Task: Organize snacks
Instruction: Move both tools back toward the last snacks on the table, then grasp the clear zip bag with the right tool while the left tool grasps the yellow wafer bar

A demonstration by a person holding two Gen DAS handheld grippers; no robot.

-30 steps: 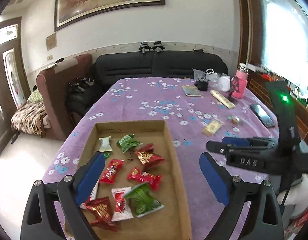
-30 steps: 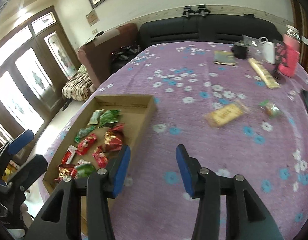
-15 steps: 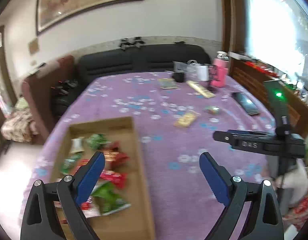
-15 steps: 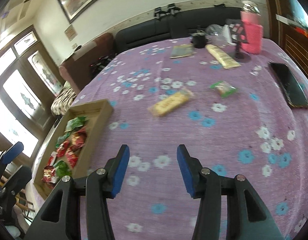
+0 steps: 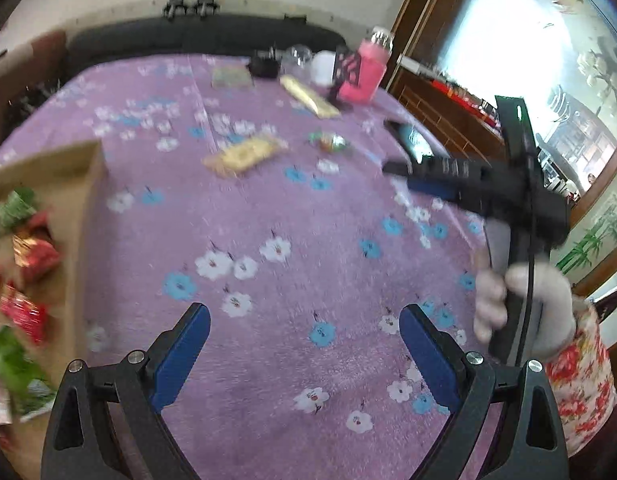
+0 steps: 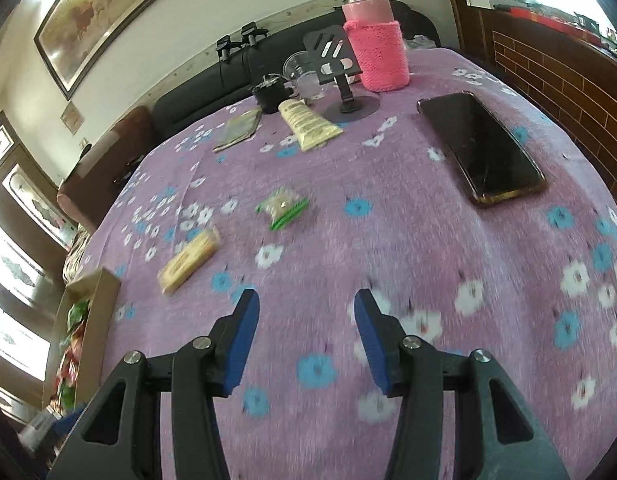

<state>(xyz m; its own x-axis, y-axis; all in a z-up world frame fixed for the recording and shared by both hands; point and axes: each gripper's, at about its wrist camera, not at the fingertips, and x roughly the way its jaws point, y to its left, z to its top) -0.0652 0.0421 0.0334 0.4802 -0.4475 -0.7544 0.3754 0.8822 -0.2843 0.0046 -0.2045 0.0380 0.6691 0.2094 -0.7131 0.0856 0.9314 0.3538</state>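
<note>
A cardboard tray (image 5: 86, 184) holding several red and green snack packets (image 5: 32, 254) lies at the left on the purple flowered tablecloth; it also shows in the right wrist view (image 6: 96, 320). A yellow cracker packet (image 5: 244, 156) (image 6: 190, 260) and a small green-edged packet (image 5: 328, 142) (image 6: 283, 208) lie loose on the cloth, ahead of both grippers. My left gripper (image 5: 304, 336) is open and empty over bare cloth. My right gripper (image 6: 306, 316) is open and empty, short of the green-edged packet; it shows from the side in the left wrist view (image 5: 428, 184).
A black phone (image 6: 480, 148) lies at the right. At the far end stand a pink-sleeved bottle (image 6: 374, 44), a phone stand (image 6: 340, 80), a long yellow packet (image 6: 308, 124), a flat booklet (image 6: 238, 130) and a dark cup (image 6: 270, 96). A black sofa (image 5: 180, 36) lies beyond.
Both views have swung right, away from the tray and toward the loose packets. The right gripper has moved forward over the cloth. Both stay open and empty.
</note>
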